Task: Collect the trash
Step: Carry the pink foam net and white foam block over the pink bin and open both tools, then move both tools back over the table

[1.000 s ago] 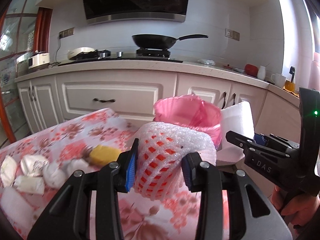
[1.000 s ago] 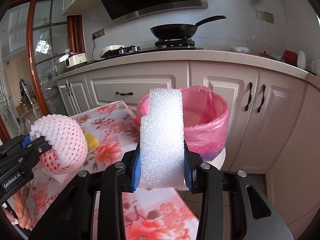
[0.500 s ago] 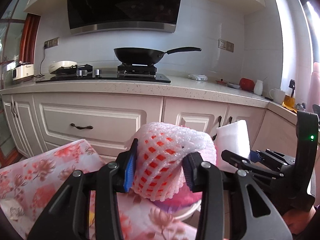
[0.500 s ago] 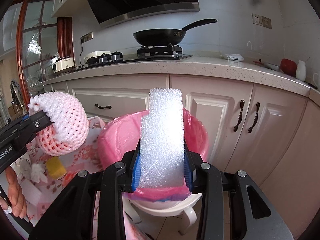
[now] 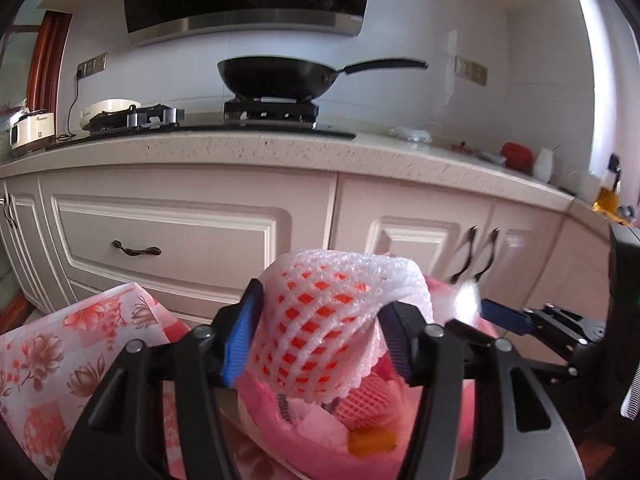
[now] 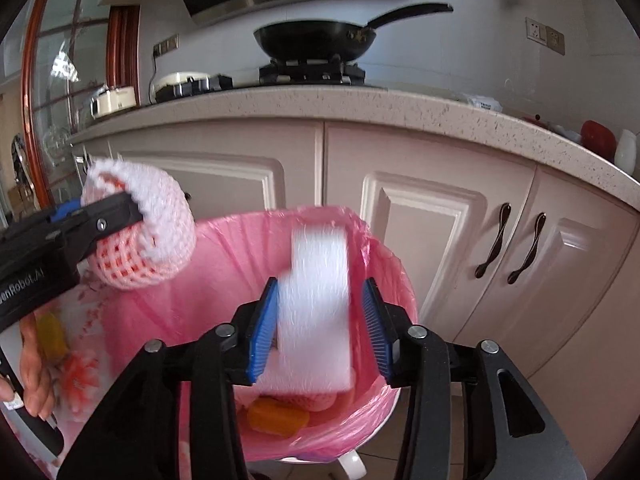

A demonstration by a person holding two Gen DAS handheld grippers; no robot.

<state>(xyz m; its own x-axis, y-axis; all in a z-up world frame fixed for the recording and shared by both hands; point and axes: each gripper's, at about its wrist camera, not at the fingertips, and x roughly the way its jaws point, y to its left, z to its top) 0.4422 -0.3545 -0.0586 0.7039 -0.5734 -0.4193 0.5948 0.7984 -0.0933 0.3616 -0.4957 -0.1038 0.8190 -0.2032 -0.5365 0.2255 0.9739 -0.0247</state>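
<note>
A pink-lined trash bin (image 6: 386,258) stands below both grippers. My left gripper (image 5: 322,310) holds a white foam fruit net (image 5: 328,320) over the bin's left side. Its jaws are opening, and the net still spans them and touches both pads. In the right wrist view the net (image 6: 136,256) hangs at the left gripper (image 6: 104,216). My right gripper (image 6: 320,292) is opening above the bin's mouth. A white foam block (image 6: 316,312) between its pads is blurred, with a gap on its right side. The bin (image 5: 272,404) holds orange scraps (image 6: 276,416) and netting.
A table with a floral cloth (image 5: 60,344) lies left of the bin, a yellow piece (image 6: 52,336) on it. Behind the bin run cream cabinets (image 6: 440,240) under a stone counter (image 5: 280,148) with a black wok (image 5: 276,76). A hand (image 6: 32,368) grips the left tool.
Both grippers carried their loads rightward from over the table to above the bin. Both pairs of jaws have widened; the foam block has slipped down and is blurred.
</note>
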